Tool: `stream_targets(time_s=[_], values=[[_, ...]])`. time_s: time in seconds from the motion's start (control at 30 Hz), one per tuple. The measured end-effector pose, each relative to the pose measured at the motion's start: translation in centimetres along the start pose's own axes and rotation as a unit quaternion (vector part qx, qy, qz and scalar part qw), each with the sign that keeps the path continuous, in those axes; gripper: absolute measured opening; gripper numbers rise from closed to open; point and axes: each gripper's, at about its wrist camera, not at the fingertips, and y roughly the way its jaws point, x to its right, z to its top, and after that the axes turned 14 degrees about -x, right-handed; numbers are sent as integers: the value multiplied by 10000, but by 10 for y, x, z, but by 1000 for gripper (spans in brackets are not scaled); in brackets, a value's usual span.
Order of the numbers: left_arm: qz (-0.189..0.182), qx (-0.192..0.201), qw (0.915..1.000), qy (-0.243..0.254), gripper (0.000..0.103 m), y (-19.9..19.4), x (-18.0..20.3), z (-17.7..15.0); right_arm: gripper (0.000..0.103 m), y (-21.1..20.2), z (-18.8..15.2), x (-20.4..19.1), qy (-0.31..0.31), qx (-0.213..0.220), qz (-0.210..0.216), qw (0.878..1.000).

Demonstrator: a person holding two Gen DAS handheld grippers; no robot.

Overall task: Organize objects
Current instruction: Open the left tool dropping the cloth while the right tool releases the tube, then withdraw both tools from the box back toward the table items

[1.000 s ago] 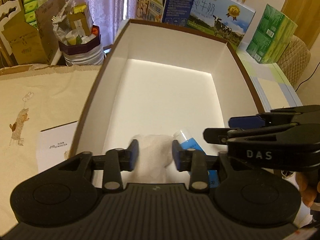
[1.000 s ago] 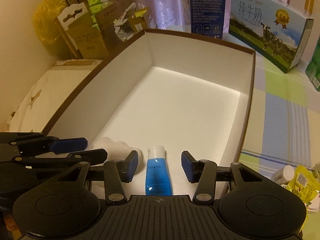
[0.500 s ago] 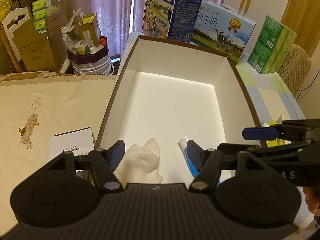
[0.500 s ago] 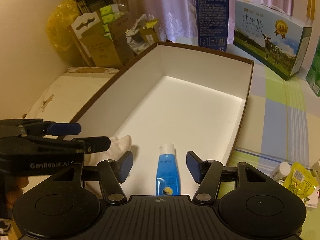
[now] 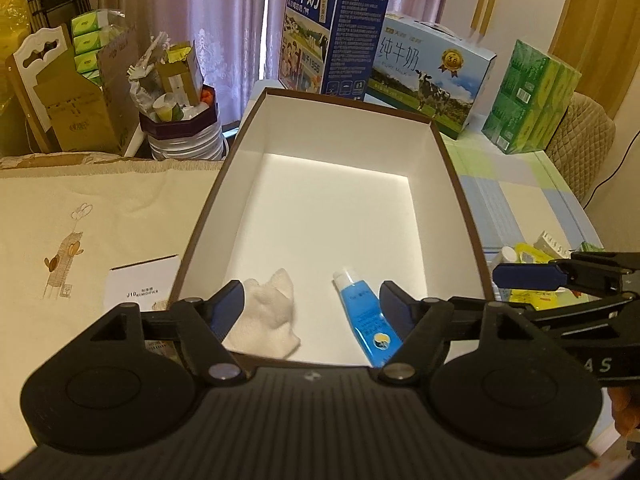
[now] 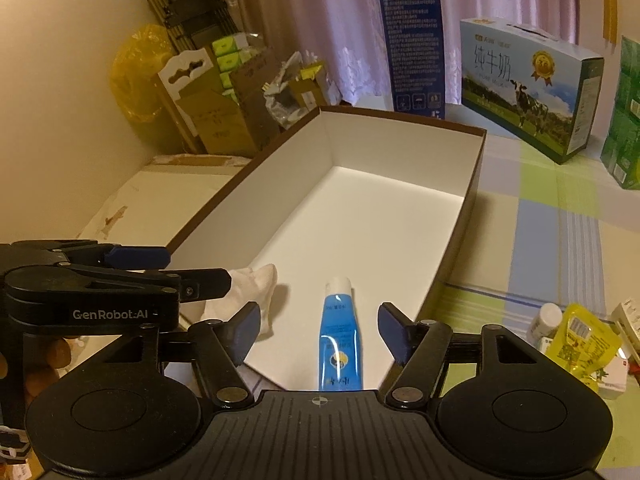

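A brown-rimmed box (image 5: 456, 184) with a white interior stands on a cloth-covered table (image 5: 80, 216). Inside it, near the front wall, lie a crumpled white cloth (image 5: 270, 314) and, well apart to its right, a blue tube (image 5: 362, 312) with its white cap pointing toward the far wall. The left gripper (image 5: 312, 300) hangs above the near end of the box with its fingers spread wide and nothing between them; the cloth lies just beside its left finger, the tube beside its right. The right gripper (image 6: 318, 320) is likewise spread and empty, with the blue tube (image 6: 338, 332) lying on the box floor between its fingers. A small white carton (image 5: 138, 288) rests on the table left of the box. Milk cartons (image 5: 428, 76) stand behind the box; a yellow pouch (image 6: 580, 338) and a small bottle (image 6: 544, 320) lie to its right.
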Motion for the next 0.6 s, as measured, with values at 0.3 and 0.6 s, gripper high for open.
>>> stream_targets(time_s=[0.3, 0.6], values=[[52, 36, 9999, -97, 72, -13, 34, -17, 63, -28, -22, 22, -65, 61, 120, 9999], [51, -28, 9999, -93, 72, -15, 73, -33, 63, -49, -47, 54, -32, 13, 199, 9998]])
